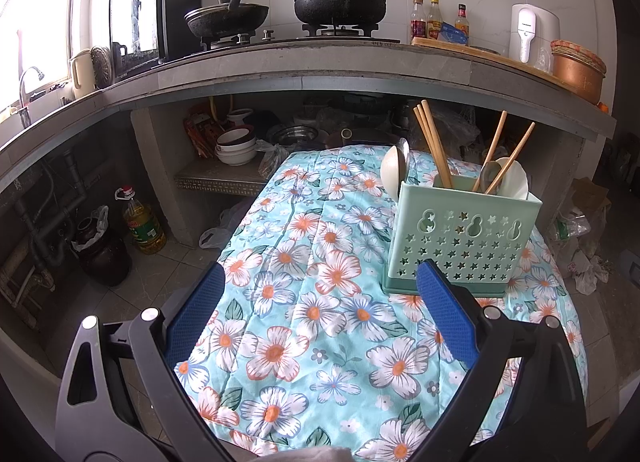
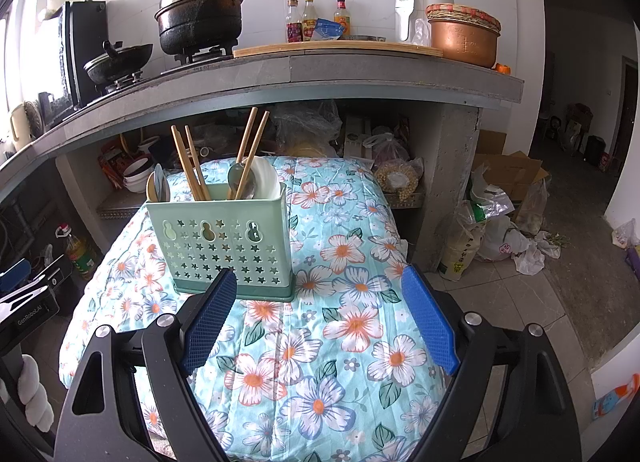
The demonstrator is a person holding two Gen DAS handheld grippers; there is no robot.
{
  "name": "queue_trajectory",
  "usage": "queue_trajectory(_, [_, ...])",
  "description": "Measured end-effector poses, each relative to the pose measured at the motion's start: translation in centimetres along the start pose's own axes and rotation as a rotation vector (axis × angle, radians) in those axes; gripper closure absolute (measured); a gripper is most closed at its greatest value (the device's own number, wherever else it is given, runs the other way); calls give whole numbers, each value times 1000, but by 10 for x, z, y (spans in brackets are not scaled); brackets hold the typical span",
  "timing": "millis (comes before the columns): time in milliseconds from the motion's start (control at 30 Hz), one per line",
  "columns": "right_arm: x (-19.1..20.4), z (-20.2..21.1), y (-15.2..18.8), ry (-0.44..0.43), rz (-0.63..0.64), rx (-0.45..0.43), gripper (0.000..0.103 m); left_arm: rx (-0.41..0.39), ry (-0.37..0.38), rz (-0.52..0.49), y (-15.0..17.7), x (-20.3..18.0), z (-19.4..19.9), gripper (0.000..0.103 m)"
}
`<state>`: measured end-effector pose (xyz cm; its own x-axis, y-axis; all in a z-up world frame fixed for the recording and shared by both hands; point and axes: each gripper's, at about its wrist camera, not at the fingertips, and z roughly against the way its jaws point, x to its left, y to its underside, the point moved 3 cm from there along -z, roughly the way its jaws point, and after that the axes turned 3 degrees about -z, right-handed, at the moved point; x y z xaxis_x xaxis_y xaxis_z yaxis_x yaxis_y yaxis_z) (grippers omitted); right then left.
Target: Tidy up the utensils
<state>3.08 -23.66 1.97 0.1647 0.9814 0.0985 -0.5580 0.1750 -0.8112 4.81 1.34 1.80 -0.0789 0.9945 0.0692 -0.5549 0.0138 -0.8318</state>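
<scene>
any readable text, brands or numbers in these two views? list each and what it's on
"GenRobot.AI" on the left gripper's black housing, right wrist view.
Sauce bottle labels: too small to read.
Oil bottle label: blurred.
White appliance logo: illegible.
Copper pot scale marks: unreadable.
Floor bag print: unreadable.

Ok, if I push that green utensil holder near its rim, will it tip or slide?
The green utensil holder probably tips: it is tall, sits on soft floral cloth, and chopsticks and spoons stand high. Perforated plastic likely makes it light.
</scene>
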Motion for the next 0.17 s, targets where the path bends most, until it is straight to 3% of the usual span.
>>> queue_trajectory(167, [1,0,0,-1,0,1,21,1,2,-1,0,0,0,10])
